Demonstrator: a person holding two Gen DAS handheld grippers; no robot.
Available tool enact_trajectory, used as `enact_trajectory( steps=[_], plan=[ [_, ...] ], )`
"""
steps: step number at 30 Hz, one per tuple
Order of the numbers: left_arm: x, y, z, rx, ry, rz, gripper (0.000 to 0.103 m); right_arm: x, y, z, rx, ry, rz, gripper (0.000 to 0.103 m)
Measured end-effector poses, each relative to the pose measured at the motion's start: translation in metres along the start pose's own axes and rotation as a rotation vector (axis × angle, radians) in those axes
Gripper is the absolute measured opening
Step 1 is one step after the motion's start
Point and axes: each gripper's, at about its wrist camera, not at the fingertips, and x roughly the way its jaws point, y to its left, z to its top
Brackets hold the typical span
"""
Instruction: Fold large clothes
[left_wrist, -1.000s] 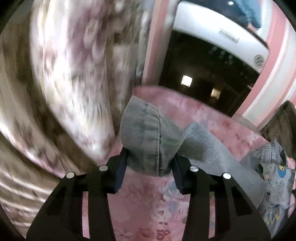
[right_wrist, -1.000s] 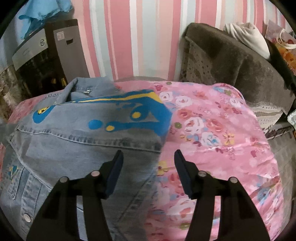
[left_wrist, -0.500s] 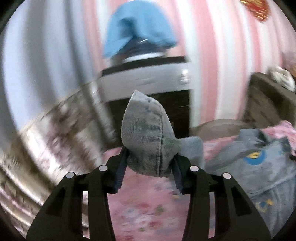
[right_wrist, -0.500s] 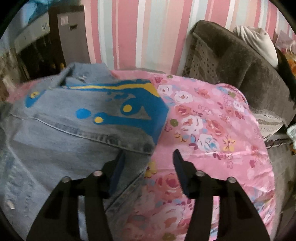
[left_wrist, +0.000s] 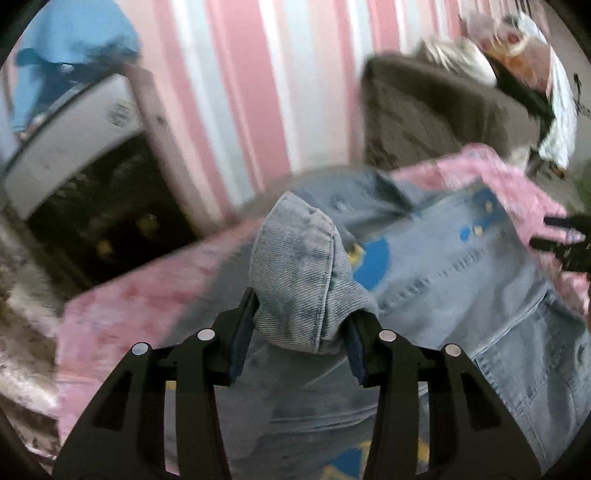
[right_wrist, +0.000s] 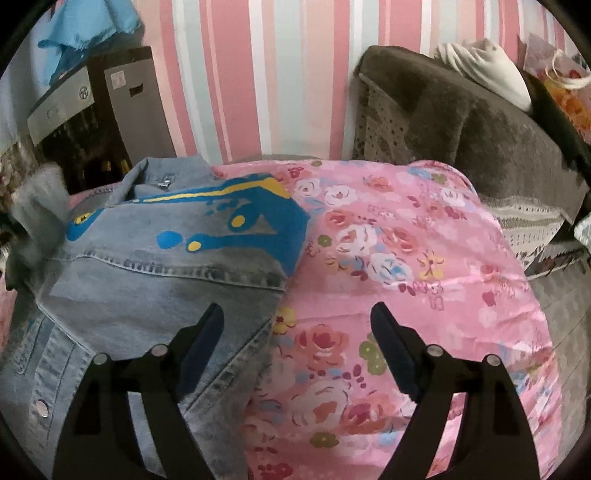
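My left gripper (left_wrist: 301, 334) is clamped on a bunched fold of the denim jacket's sleeve cuff (left_wrist: 295, 273), the cloth standing up between the pads. My right gripper (right_wrist: 297, 343) has its jaws opening and nothing is pinched between them — the left pad hovers over the jacket's right edge, the right pad over bare bedspread.

The denim jacket (right_wrist: 155, 280) lies spread on the left half of the surface, collar toward the far wall, blue and yellow print across its shoulder panel. I judge the step to be bringing the sleeve across the body. To do it well I would carry the cuff low and level over the panel, lay it flat along the jacket's line, and let go only once the sleeve rests without a twist; the right gripper could pin the edge so the body does not drag.

The pink floral bedspread (right_wrist: 424, 295) is soft and a little rumpled, so cloth may creep. Beyond it stand a striped pink wall (right_wrist: 288, 74), a dark sofa (right_wrist: 480, 122) at far right — and a black cabinet (right_wrist: 110, 122) at far left.
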Motion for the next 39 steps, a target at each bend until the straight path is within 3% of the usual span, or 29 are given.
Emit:
enact_trajectory(
  steps=[4,7,8,9,10,17,23,34,39],
  plan=[
    [0.026,-0.015,-0.010,-0.005,0.064,-0.032,0.043,0.002,0.001,-0.003,0.004,0.003,-0.006,0.082],
    [0.035,-0.009,-0.016,-0.027,0.085,-0.048,0.056,0.005,0.002,-0.007,0.004,0.015,-0.011,0.082],
    [0.035,-0.006,-0.017,-0.034,0.091,-0.047,0.071,0.005,0.003,-0.008,0.002,0.017,-0.012,0.082],
    [0.034,-0.004,-0.019,-0.038,0.094,-0.044,0.092,0.005,0.003,-0.008,0.002,0.018,-0.010,0.082],
    [0.032,-0.004,-0.021,-0.037,0.091,-0.047,0.099,0.005,0.005,-0.008,0.001,0.018,-0.009,0.082],
    [0.004,0.001,-0.028,0.001,0.050,-0.026,0.100,-0.007,0.027,0.002,-0.049,0.000,0.002,0.082],
    [-0.017,0.041,-0.036,-0.055,0.021,0.012,0.100,-0.018,0.053,0.014,-0.093,-0.017,0.022,0.082],
    [-0.016,0.116,-0.059,-0.175,0.040,0.100,0.100,-0.012,0.113,0.059,-0.090,-0.054,0.174,0.082],
    [-0.015,0.142,-0.075,-0.241,0.042,0.072,0.100,0.005,0.139,0.079,-0.071,-0.032,0.231,0.082]
  ],
)
